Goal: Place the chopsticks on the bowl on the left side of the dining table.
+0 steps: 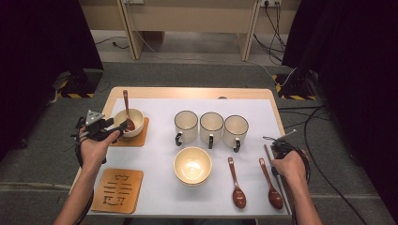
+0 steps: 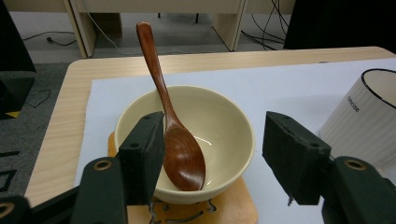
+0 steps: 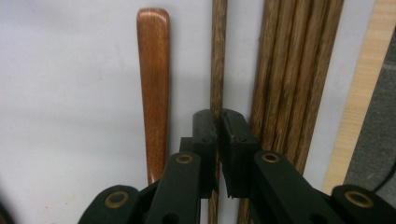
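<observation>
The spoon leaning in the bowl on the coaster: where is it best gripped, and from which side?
Grip the spoon on its raised handle, above the bowl rim, coming from above. The handle leans free over the far rim, while the scoop lies low inside. The left gripper stands open at the bowl's near rim.

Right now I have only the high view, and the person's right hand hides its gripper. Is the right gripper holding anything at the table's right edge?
Observer: Yes. The right gripper is shut on one thin dark wooden chopstick, separate from the bundle of wooden chopsticks beside it.
Operator: And the left gripper at the cream ceramic bowl?
Observer: It is open, and the reddish-brown wooden spoon resting in that bowl lies between its jaws, ungripped.
</observation>
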`<state>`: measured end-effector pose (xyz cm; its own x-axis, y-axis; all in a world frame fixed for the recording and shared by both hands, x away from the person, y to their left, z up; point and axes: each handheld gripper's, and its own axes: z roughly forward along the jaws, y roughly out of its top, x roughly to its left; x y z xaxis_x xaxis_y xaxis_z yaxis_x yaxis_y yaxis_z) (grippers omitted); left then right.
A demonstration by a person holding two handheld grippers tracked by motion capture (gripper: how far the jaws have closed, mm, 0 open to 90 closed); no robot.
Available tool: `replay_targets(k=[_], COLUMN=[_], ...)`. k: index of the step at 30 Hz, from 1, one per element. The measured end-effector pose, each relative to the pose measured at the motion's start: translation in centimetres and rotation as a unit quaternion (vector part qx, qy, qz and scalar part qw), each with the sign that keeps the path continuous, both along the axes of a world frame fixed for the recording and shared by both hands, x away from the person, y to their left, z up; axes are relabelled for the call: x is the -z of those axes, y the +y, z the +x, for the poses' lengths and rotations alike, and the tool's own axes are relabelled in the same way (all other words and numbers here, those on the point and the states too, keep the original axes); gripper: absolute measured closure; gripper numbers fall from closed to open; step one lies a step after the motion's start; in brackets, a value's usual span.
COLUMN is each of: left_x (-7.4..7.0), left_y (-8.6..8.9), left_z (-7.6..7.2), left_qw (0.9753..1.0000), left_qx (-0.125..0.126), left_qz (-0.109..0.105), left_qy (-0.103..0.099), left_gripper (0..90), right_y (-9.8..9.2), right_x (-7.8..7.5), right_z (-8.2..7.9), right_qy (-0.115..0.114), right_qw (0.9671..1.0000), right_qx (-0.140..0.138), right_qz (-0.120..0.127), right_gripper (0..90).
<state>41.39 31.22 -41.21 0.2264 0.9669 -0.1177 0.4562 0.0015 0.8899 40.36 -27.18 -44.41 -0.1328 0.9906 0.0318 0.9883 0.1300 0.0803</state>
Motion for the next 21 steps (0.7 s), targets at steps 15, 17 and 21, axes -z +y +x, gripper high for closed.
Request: replay_targets(k=[15,17,21], left_x=[-0.1,-0.1,-0.1], left_y=[0.0,0.0,0.0], left_z=[-0.1,-0.1,-0.1], left_qw=[1.0,1.0,1.0], left_qx=[0.0,-0.001,-0.002], left_qz=[0.0,0.001,0.002], left_qy=[-0.001,-0.003,-0.003], left_gripper=[38.7,39.0,39.0], right_y=[0.0,0.0,0.1], right_x=[-2.2,-2.3,-2.6], right_z=[0.3,0.3,0.4], right_qy=[-0.054,-0.059,-0.068], right_qw=[0.9983,0.998,0.9974], right_qx=[0.002,0.003,0.005], right_qz=[0.021,0.023,0.025], right_gripper=[85.1,85.0,85.1])
